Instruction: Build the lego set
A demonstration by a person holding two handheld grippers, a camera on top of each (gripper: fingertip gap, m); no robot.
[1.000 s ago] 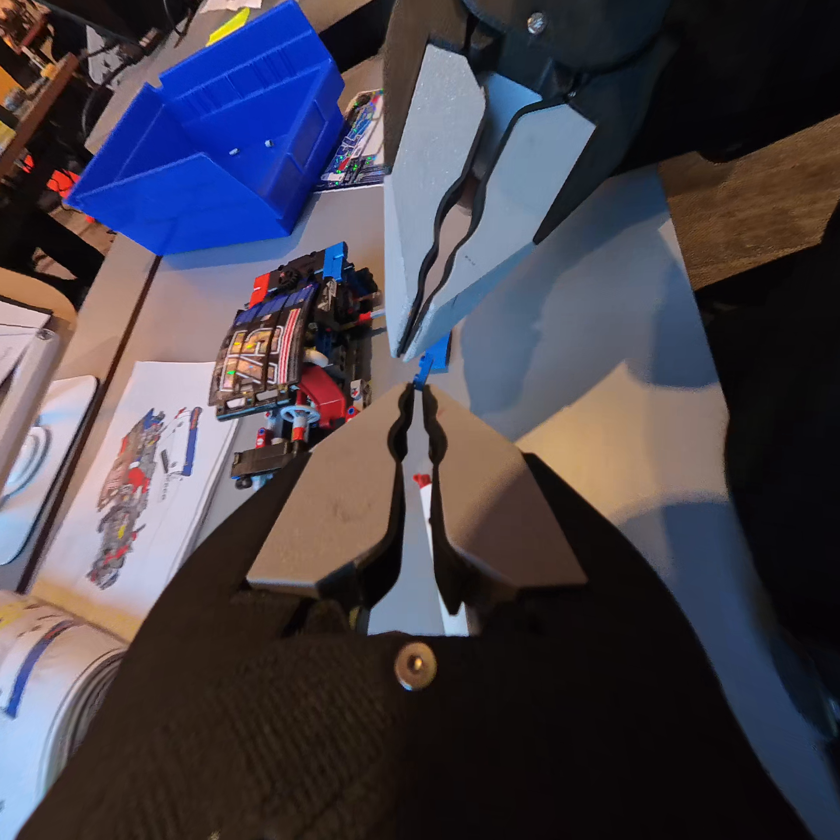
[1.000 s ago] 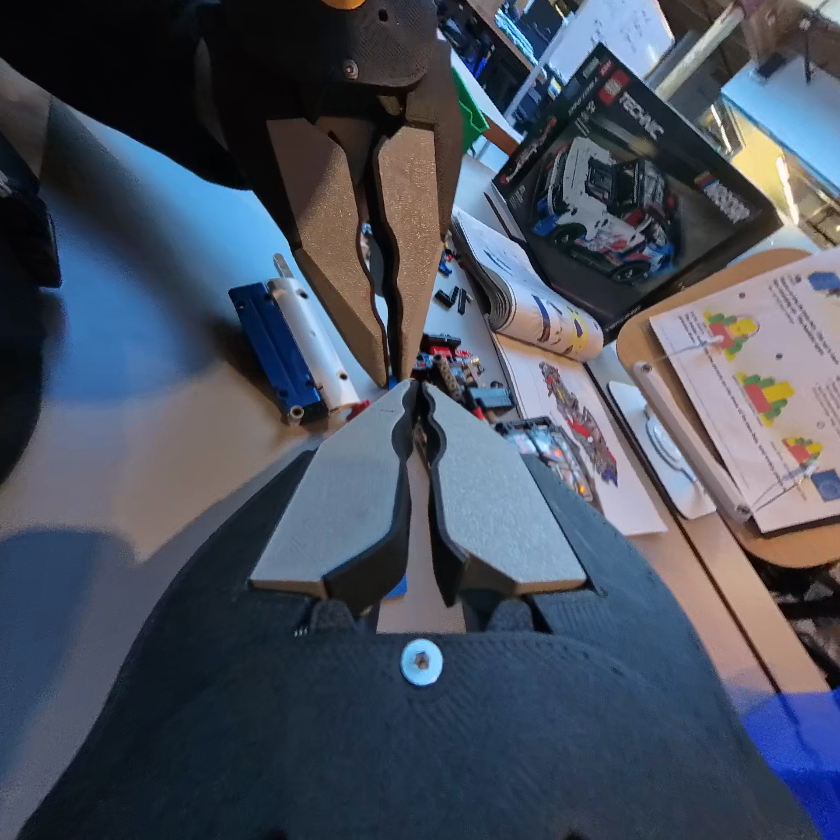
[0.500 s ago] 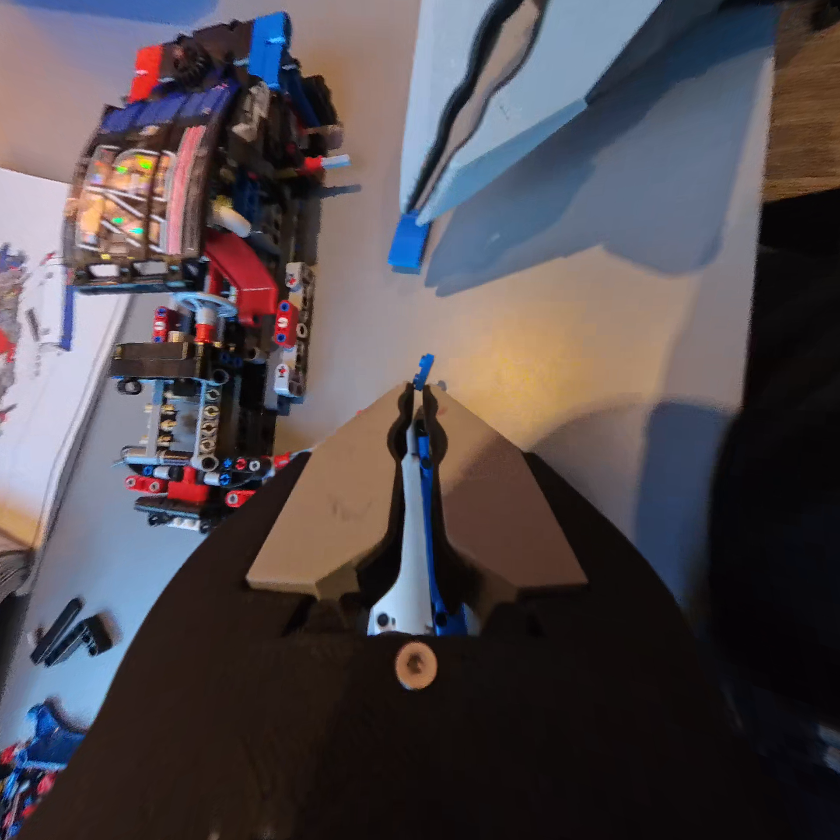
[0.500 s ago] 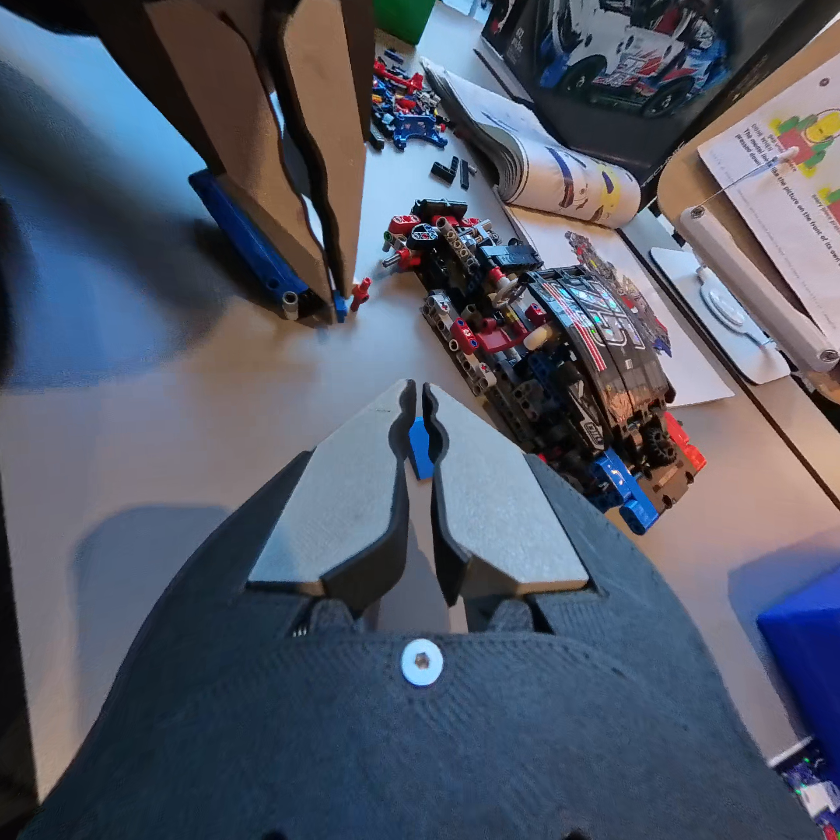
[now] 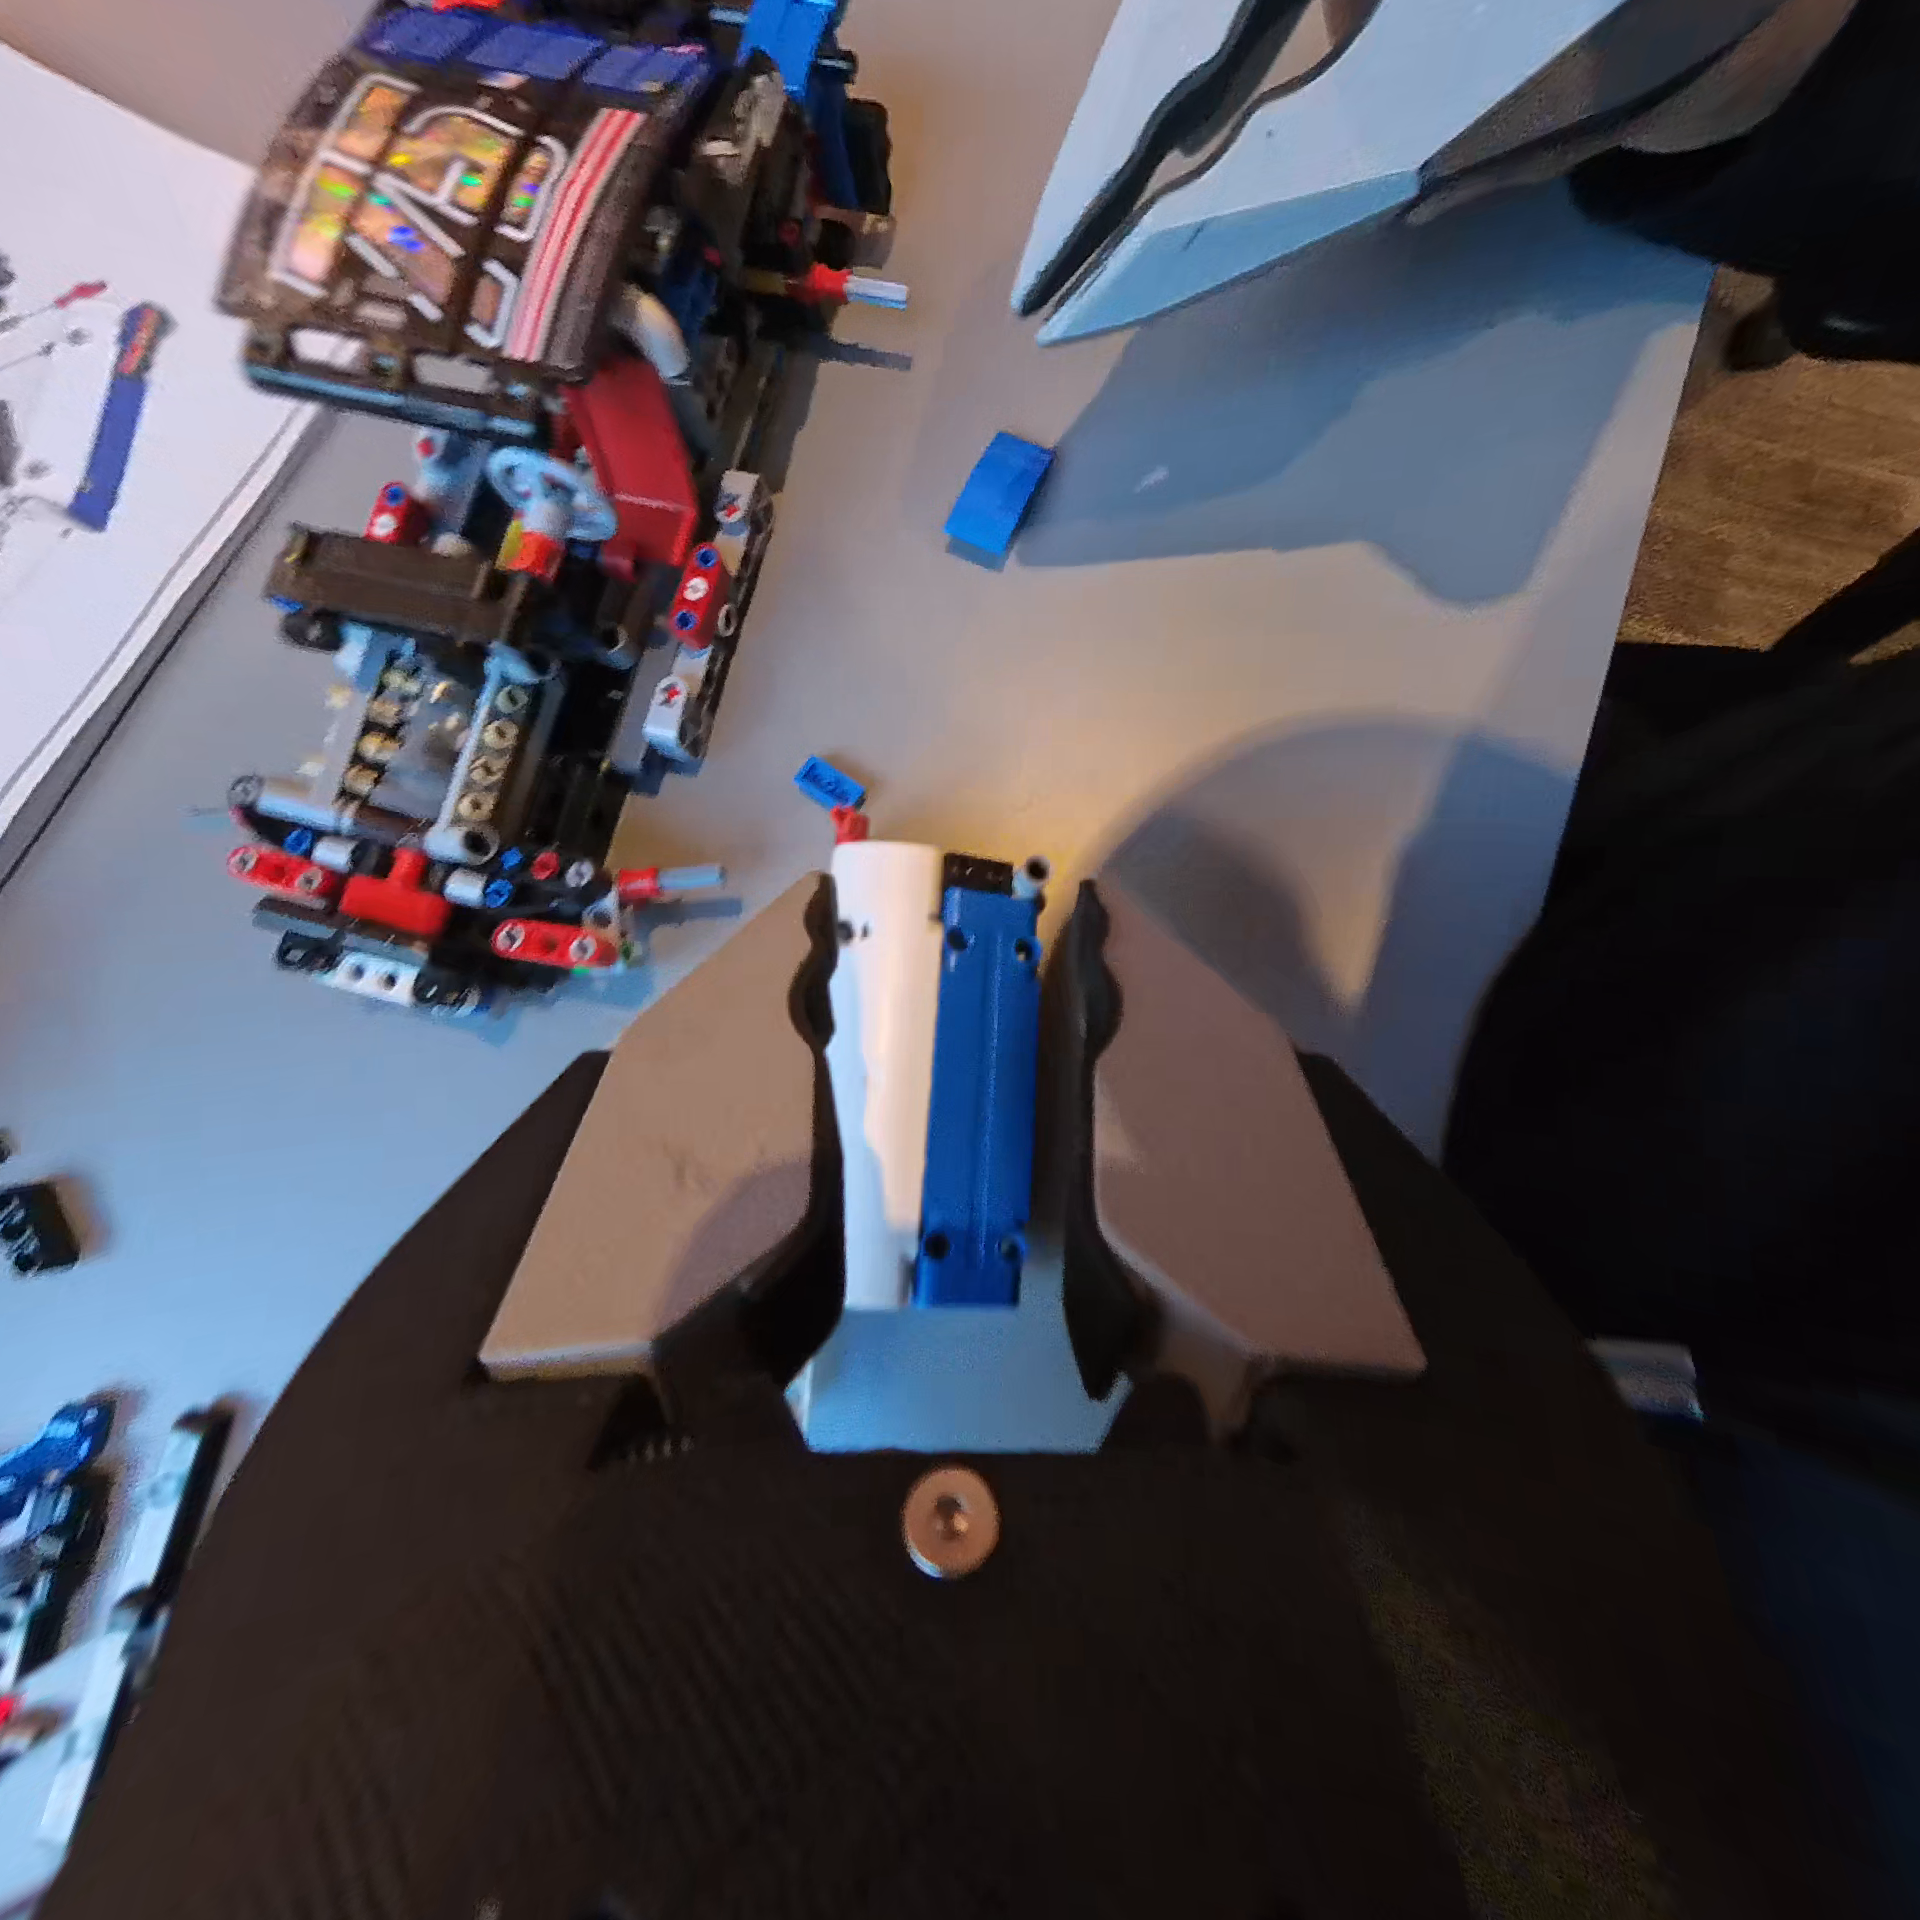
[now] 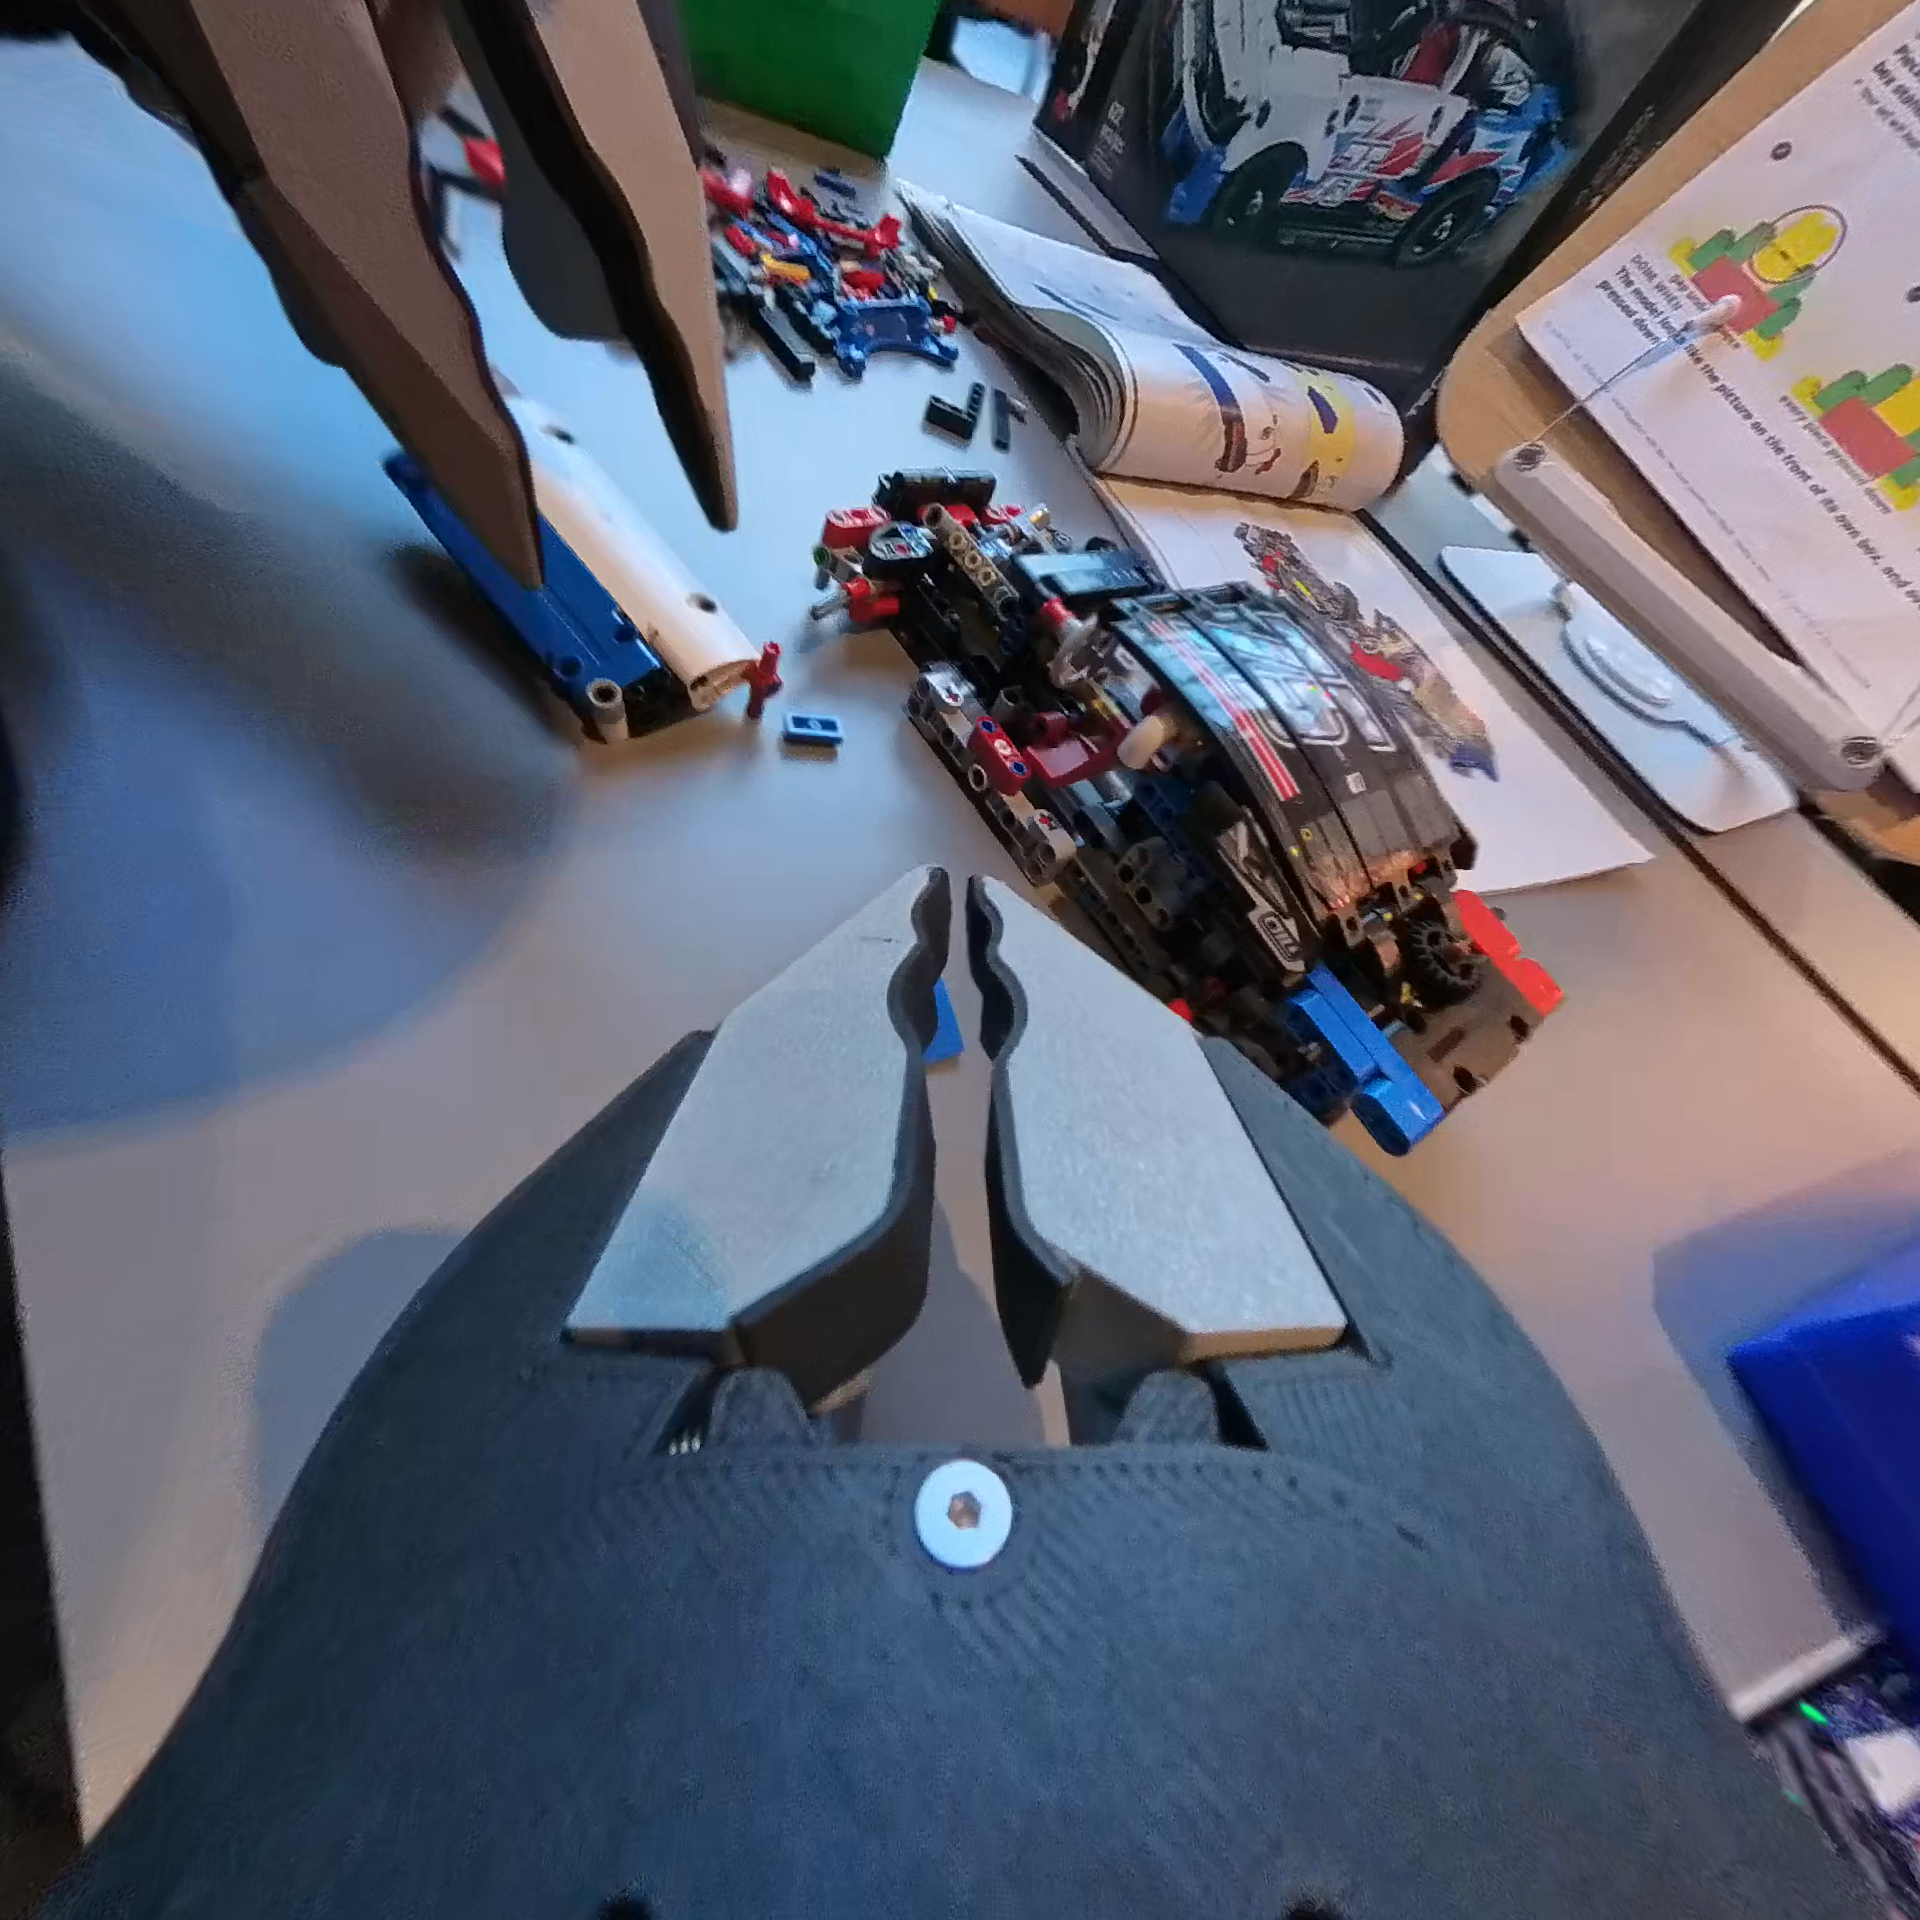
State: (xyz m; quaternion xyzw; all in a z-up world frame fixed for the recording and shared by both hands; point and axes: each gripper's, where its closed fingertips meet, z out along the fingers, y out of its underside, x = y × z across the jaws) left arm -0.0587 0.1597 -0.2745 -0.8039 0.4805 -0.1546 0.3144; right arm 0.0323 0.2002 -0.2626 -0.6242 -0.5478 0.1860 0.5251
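The partly built black, red and blue car [image 5: 499, 520] lies on the grey table; it also shows in the right wrist view [image 6: 1195, 758]. My left gripper [image 5: 948, 904] is open, its fingers either side of a white-and-blue assembly [image 5: 883, 1039] that lies on the table [image 6: 665, 613]. A small blue plate [image 5: 829, 781] and a red pin [image 5: 850, 824] lie just beyond it. My right gripper [image 6: 958, 883] is shut and empty, and shows at the top of the left wrist view [image 5: 1029, 312]. A flat blue tile [image 5: 997, 499] lies on the table below its tips.
An open instruction booklet [image 6: 1195, 384], the set's box [image 6: 1351, 156] and a pile of loose pieces [image 6: 831, 270] are at the far side. A printed sheet [image 5: 83, 416] lies beside the car. A blue bin [image 6: 1839, 1434] is at the right. The table edge [image 5: 1662, 520] is close. The grippers' ends are close to 11 cm from one another. To the flat blue tile [image 5: 997, 499]: right tips about 4 cm, left tips about 11 cm.
My left gripper has opened and the white-and-blue assembly now rests on the table between its fingers. The blue tile has left my right gripper's tips and lies on the table.
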